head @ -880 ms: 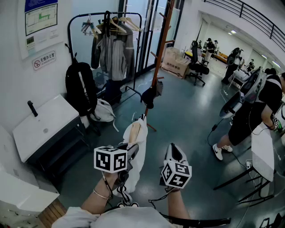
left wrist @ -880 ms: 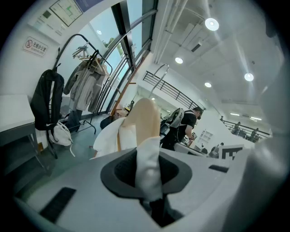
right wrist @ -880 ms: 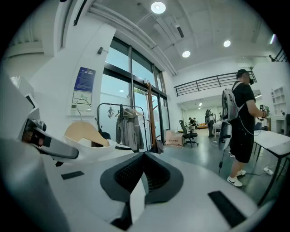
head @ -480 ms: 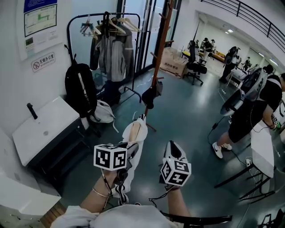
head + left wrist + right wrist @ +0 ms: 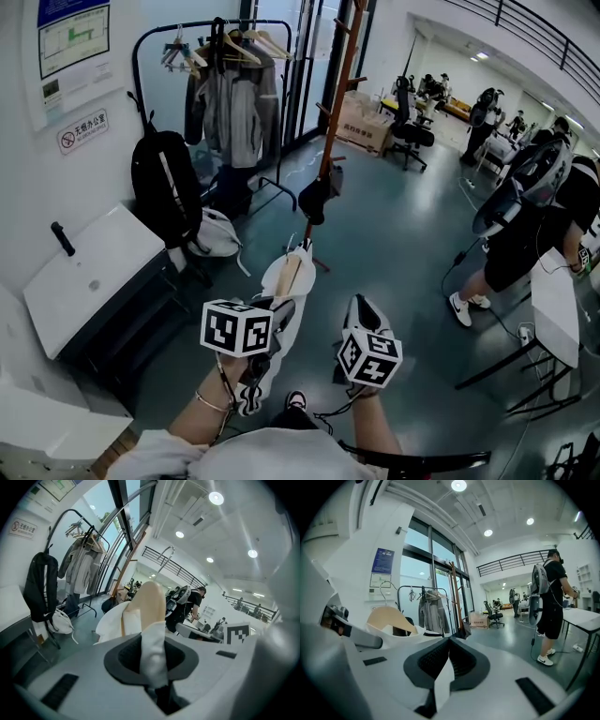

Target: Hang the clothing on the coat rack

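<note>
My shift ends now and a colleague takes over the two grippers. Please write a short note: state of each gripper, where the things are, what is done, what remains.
Left gripper: shut on the white garment, which sits on a wooden hanger.
Right gripper: shut on a fold of the same garment.
Coat stand: ahead across the floor, with a dark item hanging from it. Clothes rail with jackets is to its left.
Done: garment is on its hanger and held off the floor.
Left: carry it to the stand, hang it there, open both grippers.
</note>
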